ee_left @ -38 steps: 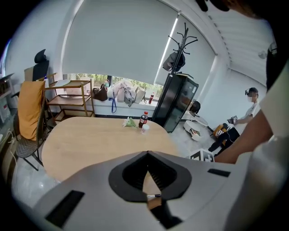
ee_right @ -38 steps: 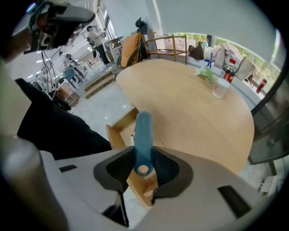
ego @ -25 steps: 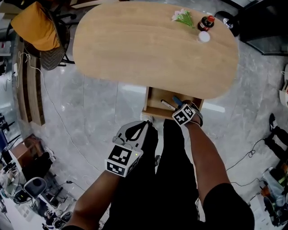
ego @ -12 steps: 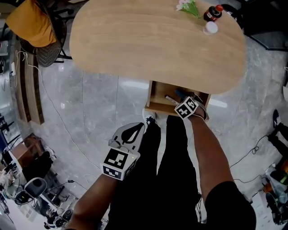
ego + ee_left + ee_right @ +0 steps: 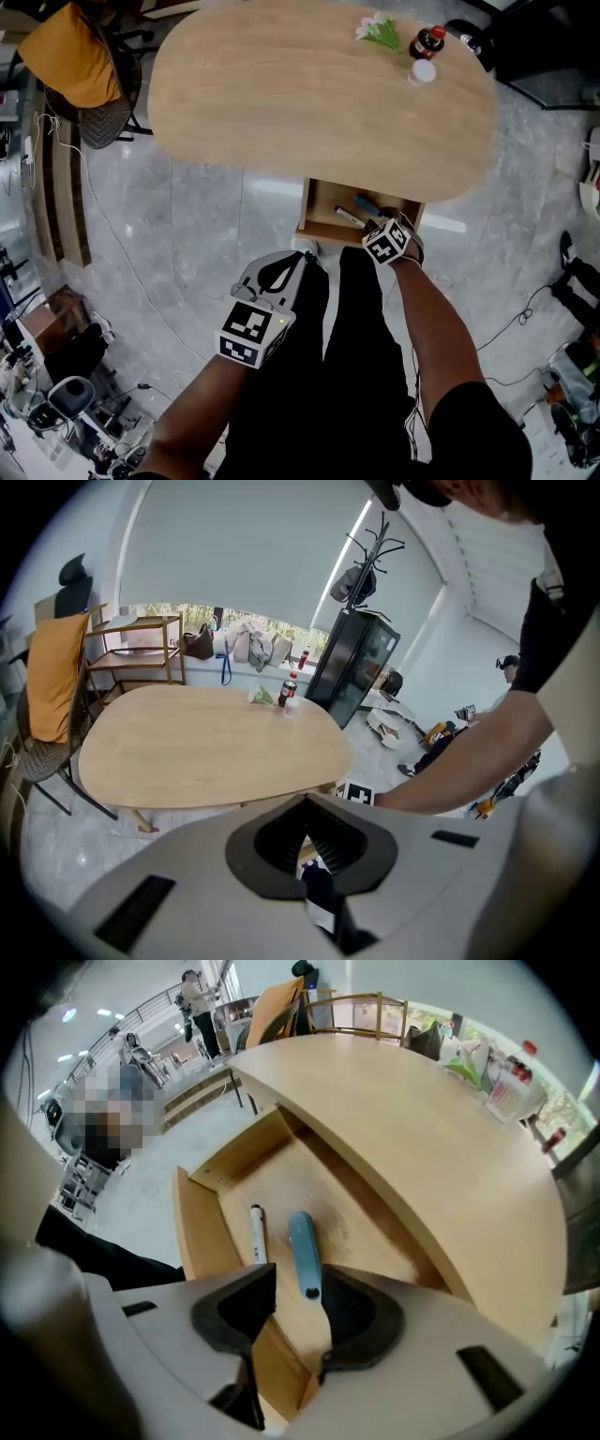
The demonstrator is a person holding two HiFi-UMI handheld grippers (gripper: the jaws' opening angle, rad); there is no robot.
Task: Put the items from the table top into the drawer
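Observation:
Under the oval wooden table (image 5: 309, 94) a drawer (image 5: 322, 231) stands pulled out. In it lie a white marker (image 5: 350, 218) (image 5: 256, 1234) and a blue tool (image 5: 367, 206) (image 5: 304, 1252). My right gripper (image 5: 381, 225) (image 5: 291, 1321) hangs over the drawer pointing steeply down. Its jaws are opening, and the blue tool's near end lies between them, untouched by the pads. My left gripper (image 5: 302, 260) (image 5: 314, 869) is held low beside the person's leg, shut and empty. On the table's far right are flowers (image 5: 380, 33), a dark bottle (image 5: 428, 43) and a small white cap (image 5: 423, 72).
A chair with an orange cushion (image 5: 70, 61) stands at the table's far left. A black cabinet (image 5: 548, 42) is at the far right. Cables and clutter lie on the grey floor at both sides. The person's dark legs (image 5: 361, 356) stand right before the drawer.
The view swayed aside and came back. Both grippers stand about where they were, the right one still over the drawer.

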